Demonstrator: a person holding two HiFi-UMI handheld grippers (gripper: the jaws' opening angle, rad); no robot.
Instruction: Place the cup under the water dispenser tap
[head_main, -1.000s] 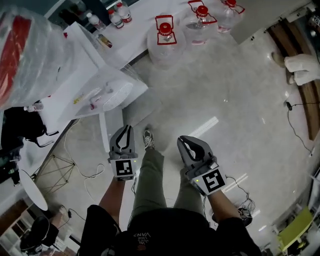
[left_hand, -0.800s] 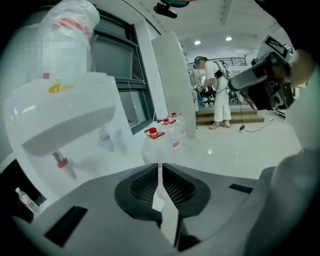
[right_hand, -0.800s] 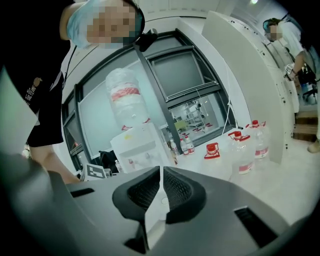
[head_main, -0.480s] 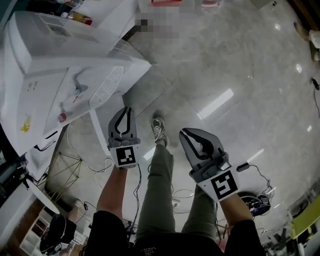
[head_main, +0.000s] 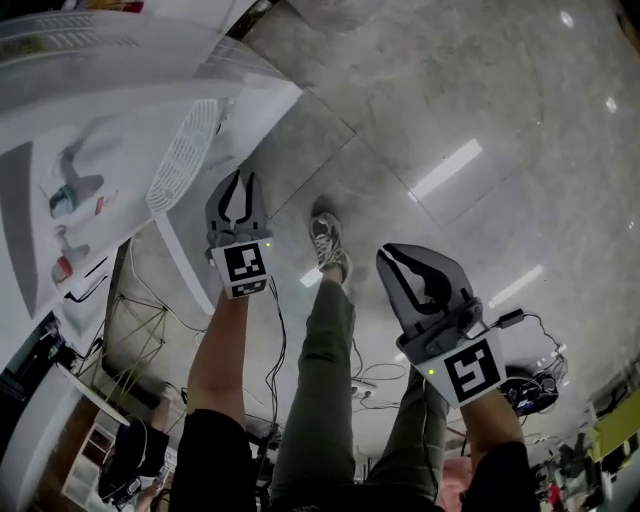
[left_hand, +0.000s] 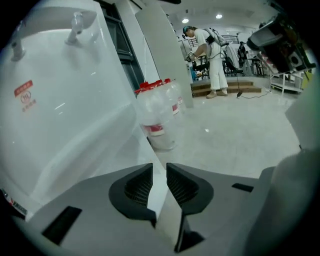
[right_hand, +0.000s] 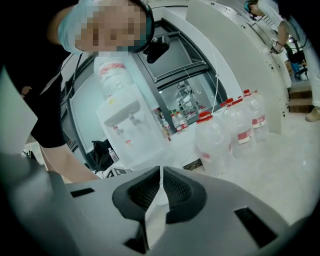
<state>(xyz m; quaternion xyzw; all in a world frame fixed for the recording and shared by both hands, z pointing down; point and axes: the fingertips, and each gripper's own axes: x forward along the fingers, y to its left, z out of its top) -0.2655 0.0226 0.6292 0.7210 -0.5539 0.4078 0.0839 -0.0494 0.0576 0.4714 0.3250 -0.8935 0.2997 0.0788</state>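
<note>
Since no cup shows, the left tool, jaws just opening slightly on nothing, should seek one; the right tool sits closed.

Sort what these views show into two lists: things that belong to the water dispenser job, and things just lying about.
Belongs to the job: water dispenser and its taps; left gripper, empty jaws just opening; right gripper, jaws shut, empty. No cup in view.

Lying about: water bottles; floor cables; black bag.
</note>
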